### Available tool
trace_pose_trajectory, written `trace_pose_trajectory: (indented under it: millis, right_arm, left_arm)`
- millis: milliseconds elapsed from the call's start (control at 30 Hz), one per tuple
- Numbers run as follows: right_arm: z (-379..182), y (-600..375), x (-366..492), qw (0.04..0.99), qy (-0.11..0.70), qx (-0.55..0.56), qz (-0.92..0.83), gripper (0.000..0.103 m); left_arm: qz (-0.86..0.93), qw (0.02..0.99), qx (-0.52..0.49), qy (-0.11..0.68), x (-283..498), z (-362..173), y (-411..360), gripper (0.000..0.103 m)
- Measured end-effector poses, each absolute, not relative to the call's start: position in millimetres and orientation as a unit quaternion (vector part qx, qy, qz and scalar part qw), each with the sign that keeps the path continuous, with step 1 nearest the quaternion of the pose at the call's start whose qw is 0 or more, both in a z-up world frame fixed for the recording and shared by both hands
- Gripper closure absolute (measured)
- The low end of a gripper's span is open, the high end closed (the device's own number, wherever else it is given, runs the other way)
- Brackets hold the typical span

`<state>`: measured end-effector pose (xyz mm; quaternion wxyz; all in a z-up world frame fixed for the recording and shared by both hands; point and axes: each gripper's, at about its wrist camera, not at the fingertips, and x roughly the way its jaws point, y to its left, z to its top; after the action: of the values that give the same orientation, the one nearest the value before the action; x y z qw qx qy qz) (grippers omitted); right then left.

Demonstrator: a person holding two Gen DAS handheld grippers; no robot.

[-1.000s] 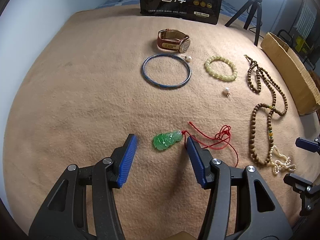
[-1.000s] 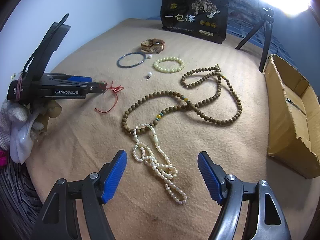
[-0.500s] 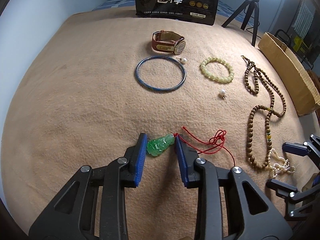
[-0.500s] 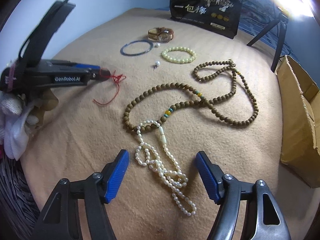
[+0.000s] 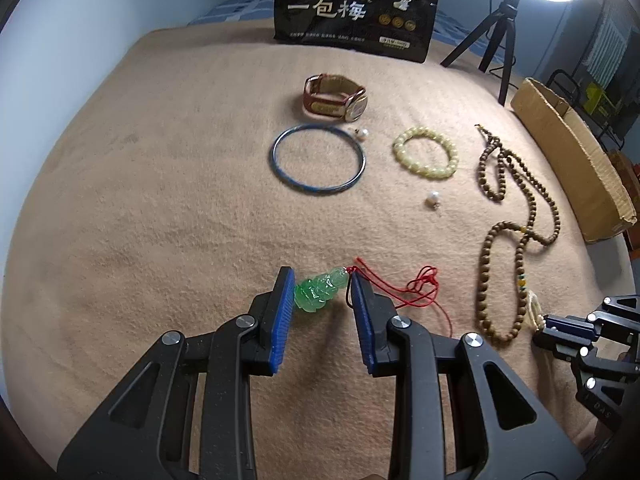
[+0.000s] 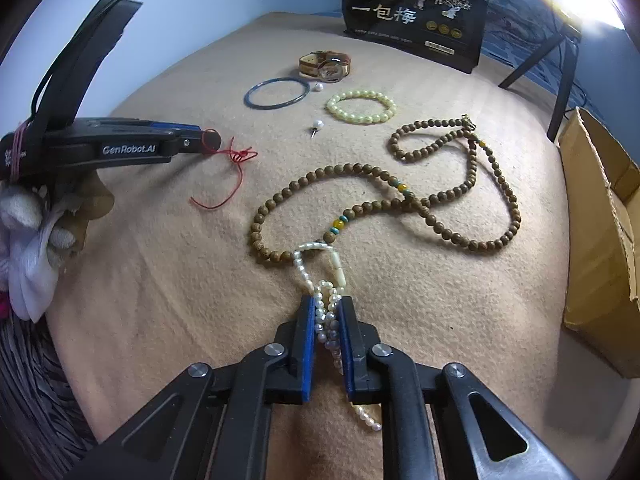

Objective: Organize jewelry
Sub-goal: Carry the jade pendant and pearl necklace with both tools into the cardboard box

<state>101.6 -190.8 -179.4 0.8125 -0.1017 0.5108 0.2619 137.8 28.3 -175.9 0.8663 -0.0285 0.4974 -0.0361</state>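
Two grippers work over the tan blanket. The left gripper is clenched on the green jade pendant, one blue pad against each side; the pendant's red cord trails off toward 3 o'clock across the blanket. The right gripper is clamped shut on a bunched white pearl necklace; pearls spill out at 12 o'clock toward the brown wooden bead necklace and a short tail hangs out behind the pads at 6 o'clock.

Left wrist view, from the pendant: blue bangle at 12 o'clock; brown-strap wristwatch beyond it; pale yellow bead bracelet at 1 o'clock. One pearl stud lies just beside the bangle's rim, another below the bracelet. Black snack bag stands at the far edge. Cardboard box at 2 o'clock, off the blanket's edge.

Right wrist view: a white-gloved hand holds the left tool at 9 o'clock.
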Motion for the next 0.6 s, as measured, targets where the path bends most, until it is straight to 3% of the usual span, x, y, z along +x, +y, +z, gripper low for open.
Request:
trace_pose_trajectory:
  millis: [600]
  right_arm:
    - [-127,-219,96,0.855,0.458,-0.042,0.240,0.099]
  left_arm:
    - [-0.050,0.890,-0.033,0.452,120,-130,19,0.074]
